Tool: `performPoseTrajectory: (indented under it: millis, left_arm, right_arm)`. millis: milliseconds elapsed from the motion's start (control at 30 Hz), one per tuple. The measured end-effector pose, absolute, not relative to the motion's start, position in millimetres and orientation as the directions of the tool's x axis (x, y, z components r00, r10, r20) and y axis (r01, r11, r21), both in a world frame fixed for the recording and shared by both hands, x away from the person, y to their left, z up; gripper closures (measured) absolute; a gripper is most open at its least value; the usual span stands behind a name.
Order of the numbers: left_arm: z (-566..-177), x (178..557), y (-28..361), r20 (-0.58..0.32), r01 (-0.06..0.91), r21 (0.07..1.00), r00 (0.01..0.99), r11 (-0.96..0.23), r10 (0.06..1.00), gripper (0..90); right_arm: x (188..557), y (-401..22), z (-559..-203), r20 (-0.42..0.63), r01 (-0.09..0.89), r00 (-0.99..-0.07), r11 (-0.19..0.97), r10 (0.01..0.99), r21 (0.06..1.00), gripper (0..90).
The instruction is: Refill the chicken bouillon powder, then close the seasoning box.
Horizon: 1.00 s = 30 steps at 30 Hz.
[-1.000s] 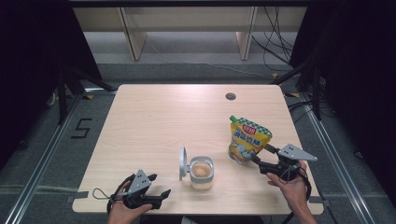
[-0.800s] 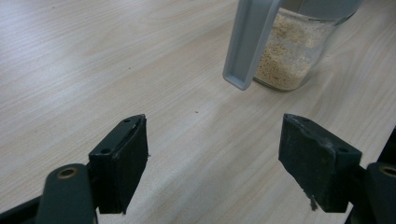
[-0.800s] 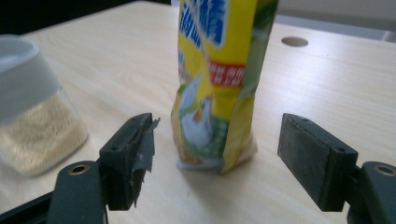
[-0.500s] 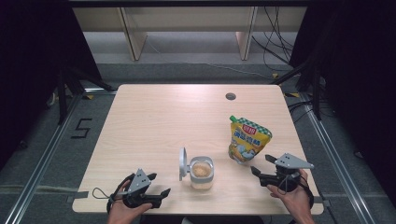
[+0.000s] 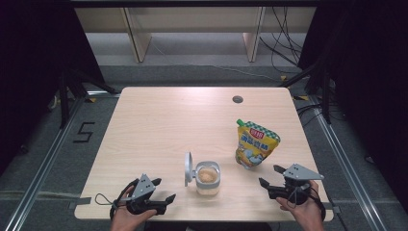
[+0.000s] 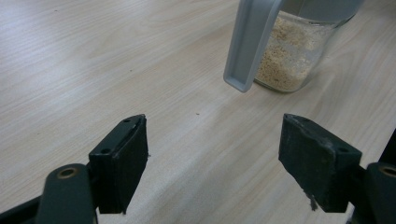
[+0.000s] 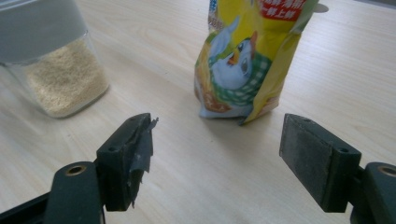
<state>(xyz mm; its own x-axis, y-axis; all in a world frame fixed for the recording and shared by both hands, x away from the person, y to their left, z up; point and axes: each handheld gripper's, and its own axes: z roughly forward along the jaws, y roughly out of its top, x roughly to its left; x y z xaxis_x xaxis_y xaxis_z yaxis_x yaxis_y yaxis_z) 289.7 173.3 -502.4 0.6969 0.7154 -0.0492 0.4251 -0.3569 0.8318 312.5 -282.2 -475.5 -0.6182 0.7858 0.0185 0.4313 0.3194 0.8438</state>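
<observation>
Near edge first: left hand-held gripper (image 5: pixel 166 195) rests low at the table (image 5: pixel 159 120) front, jaws spread wide with nothing between them, aimed at the jar (image 5: pixel 208 178). Looks parked there so it can steady the jar or get at its lid.

Right hand-held gripper (image 5: pixel 269 176) sits at the front right, also released, jaws wide apart and empty. Its own view looks straight at the pouch (image 7: pixel 247 56), which stands clear of both pads, so no grip yet. The wide opening likely suits the pouch's width.

Next out, the jar stands upright near the front middle, between the two grippers. It is clear, part full of pale grains. The lid (image 5: pixel 188 169) is flipped up on the jar's left side, standing on edge, so the mouth is open; probably left that way to take a pour.

Just behind and to the right of the jar stands the yellow pouch, upright, near but not touching it. Whether its top is cut or sealed can't be made out.

Farthest: a small round hole (image 5: pixel 237 99) in the table near the back edge.
</observation>
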Motion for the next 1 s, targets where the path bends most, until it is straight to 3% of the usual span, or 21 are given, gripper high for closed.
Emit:
performPoseTrajectory:
  millis: [400, 633, 833, 1000]
  left_arm:
    - [-502.0, 293.3, 172.1, -0.047, 0.428, 0.823, 0.706, -0.373, 0.706, 23.8]
    - [-501.8, 294.6, 169.1, -0.069, 0.430, 0.834, 0.704, -0.347, 0.707, 24.0]
    - [-497.7, 293.9, 169.5, -0.073, 0.410, 0.848, 0.717, -0.335, 0.693, 24.2]
    - [-495.0, 292.3, 169.4, -0.095, 0.421, 0.852, 0.707, -0.310, 0.701, 26.3]
  right_arm:
    - [302.5, -285.4, -476.3, 0.041, 0.466, -0.596, 0.304, 0.802, 0.831, 26.7]
    - [292.4, -280.6, -478.9, 0.061, 0.483, -0.625, 0.324, 0.778, 0.813, 26.7]
    - [292.5, -278.0, -479.4, -0.004, 0.436, -0.663, 0.391, 0.748, 0.811, 26.8]
    - [293.5, -273.8, -481.3, 0.013, 0.434, -0.690, 0.399, 0.724, 0.808, 26.8]
